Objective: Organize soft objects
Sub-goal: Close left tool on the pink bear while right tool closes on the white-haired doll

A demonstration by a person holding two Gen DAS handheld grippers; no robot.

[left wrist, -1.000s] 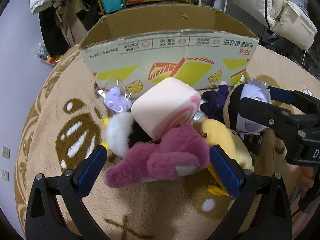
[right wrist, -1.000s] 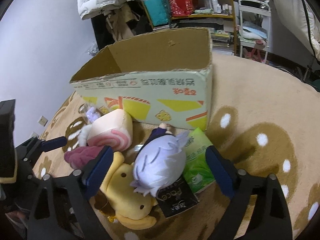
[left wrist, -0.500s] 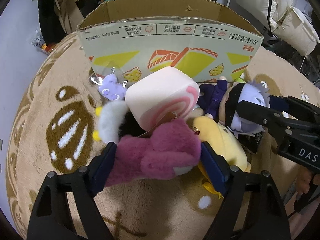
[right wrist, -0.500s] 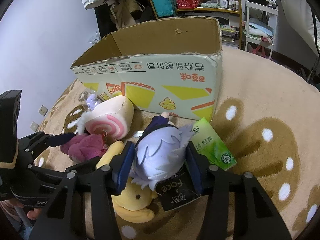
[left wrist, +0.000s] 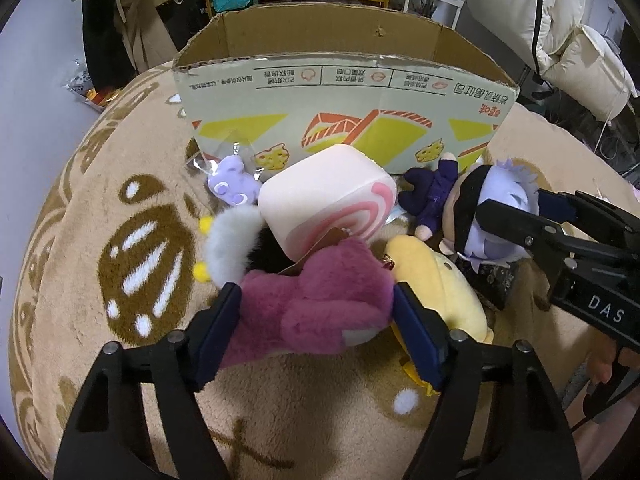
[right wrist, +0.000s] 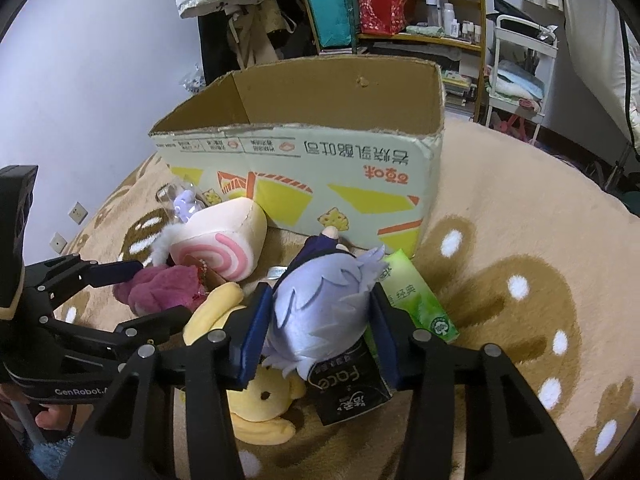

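Soft toys lie piled on the tan rug before an open cardboard box (left wrist: pixel 340 92), also in the right wrist view (right wrist: pixel 320 168). My left gripper (left wrist: pixel 318 320) is shut on the magenta plush (left wrist: pixel 316 300), pads pressing both its sides. My right gripper (right wrist: pixel 320 332) is shut on the lavender-haired doll (right wrist: pixel 324 304), seen also in the left wrist view (left wrist: pixel 492 208). A pink swirl-roll cushion (left wrist: pixel 328 196), a yellow plush (left wrist: pixel 436 280), a white fluffy plush (left wrist: pixel 232 240) and a small purple toy (left wrist: pixel 232 184) lie around them.
A green tissue pack (right wrist: pixel 416 296) and a black packet (right wrist: pixel 348 388) lie under and beside the doll. Shelves (right wrist: pixel 400 12), hanging coats and a white cart (right wrist: pixel 520 60) stand behind the box. The rug (right wrist: pixel 520 280) stretches to the right.
Both grippers have closed: the left onto the magenta plush, the right onto the lavender-haired doll. Both have moved in closer to the pile.
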